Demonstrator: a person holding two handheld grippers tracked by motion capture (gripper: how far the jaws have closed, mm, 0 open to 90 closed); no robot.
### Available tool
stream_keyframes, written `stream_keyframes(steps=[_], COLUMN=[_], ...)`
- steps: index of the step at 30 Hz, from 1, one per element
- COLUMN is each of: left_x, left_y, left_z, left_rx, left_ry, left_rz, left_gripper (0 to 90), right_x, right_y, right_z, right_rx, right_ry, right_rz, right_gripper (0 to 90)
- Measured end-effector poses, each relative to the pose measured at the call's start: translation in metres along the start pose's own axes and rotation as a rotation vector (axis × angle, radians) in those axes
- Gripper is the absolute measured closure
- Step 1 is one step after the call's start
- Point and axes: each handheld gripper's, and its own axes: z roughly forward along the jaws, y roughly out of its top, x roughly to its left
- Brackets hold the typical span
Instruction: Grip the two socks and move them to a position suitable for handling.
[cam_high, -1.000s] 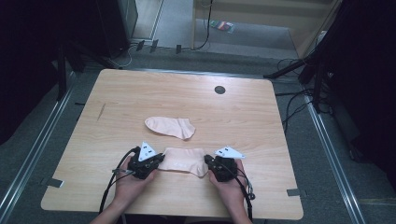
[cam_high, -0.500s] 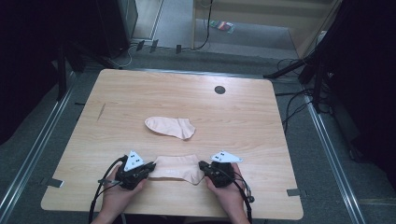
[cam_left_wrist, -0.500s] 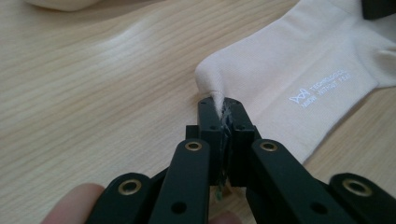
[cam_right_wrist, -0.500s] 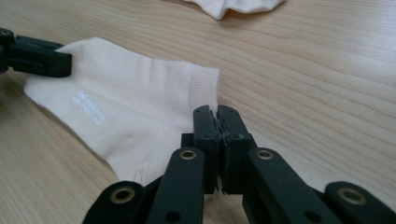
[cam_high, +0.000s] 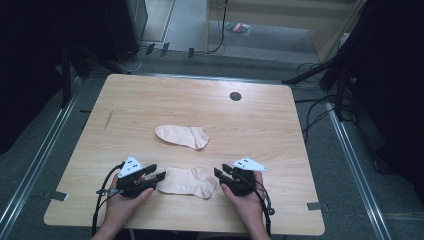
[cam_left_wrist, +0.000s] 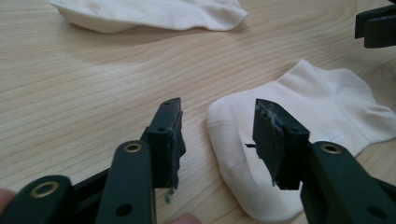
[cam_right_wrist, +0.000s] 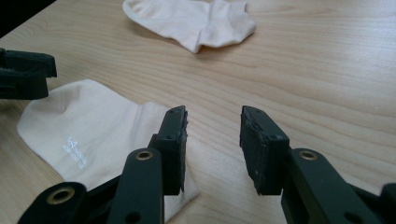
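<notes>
High view showing near sock (cam_high: 189, 181) lying flat at lower centre of table (cam_high: 280, 125), stretched between left gripper (cam_high: 156, 175) and right gripper (cam_high: 218, 173). Both grippers' jaws having just been opening, now standing apart, gripping nothing; sock ends lying just off pads, seemingly released after smoothing. Second sock (cam_high: 182, 135) waiting at frame centre, likely for pairing. Right gripper view showing small white logo on near sock (cam_right_wrist: 74, 150), writing too small to read.

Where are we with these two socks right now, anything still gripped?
Near sock lies flat on the table, laid out between the grippers. Left gripper and right gripper have just been opening; nothing is between their jaws. Far sock lies apart, untouched; it probably comes next.
</notes>
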Motion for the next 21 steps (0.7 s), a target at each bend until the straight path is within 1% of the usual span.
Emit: stream_keyframes(steps=[2,3,4,5,6,7,8,11,14,15,17,21], left_x=[-0.001,-0.001,-0.003,-0.004,-0.005,-0.006,-0.007,-0.009,-0.010,-0.010,-0.011,-0.013], left_y=[-0.001,-0.001,-0.002,-0.002,-0.003,-0.004,-0.004,-0.005,-0.006,-0.006,-0.007,-0.007], left_z=[0.002,0.002,0.004,0.005,0.006,0.006,0.007,0.008,0.008,0.007,0.007,0.007], left_rx=[0.015,0.015,0.040,0.054,0.063,0.074,0.078,0.104,0.107,0.107,0.106,0.107], left_ry=[-0.020,-0.020,-0.006,0.001,0.004,0.016,0.021,0.026,0.035,0.040,0.041,0.048], left_rz=[0.009,0.009,0.034,0.046,0.050,0.063,0.065,0.074,0.079,0.077,0.078,0.082], left_gripper=[59.6,61.3,63.9,65.8,67.9,69.8,71.6,75.3,78.2,78.7,81.2,85.3], right_x=[0.002,0.004,0.007,0.009,0.012,0.014,0.017,0.022,0.025,0.026,0.025,0.019], right_y=[-0.002,-0.003,-0.005,-0.007,-0.008,-0.010,-0.011,-0.014,-0.017,-0.018,-0.018,-0.017], right_z=[0.002,0.004,0.006,0.007,0.009,0.011,0.012,0.013,0.016,0.017,0.017,0.016], right_rx=[0.012,0.020,0.036,0.045,0.051,0.061,0.066,0.078,0.096,0.106,0.106,0.108], right_ry=[0.012,0.022,0.028,0.029,0.025,0.024,0.027,0.023,0.016,0.012,0.009,-0.002], right_rz=[-0.001,-0.006,-0.017,-0.027,-0.043,-0.058,-0.082,-0.119,-0.158,-0.163,-0.166,-0.157], right_gripper=[62.6,62.6,62.3,62.1,62.1,62.5,63.5,70.8,80.0,82.3,85.8,88.1])
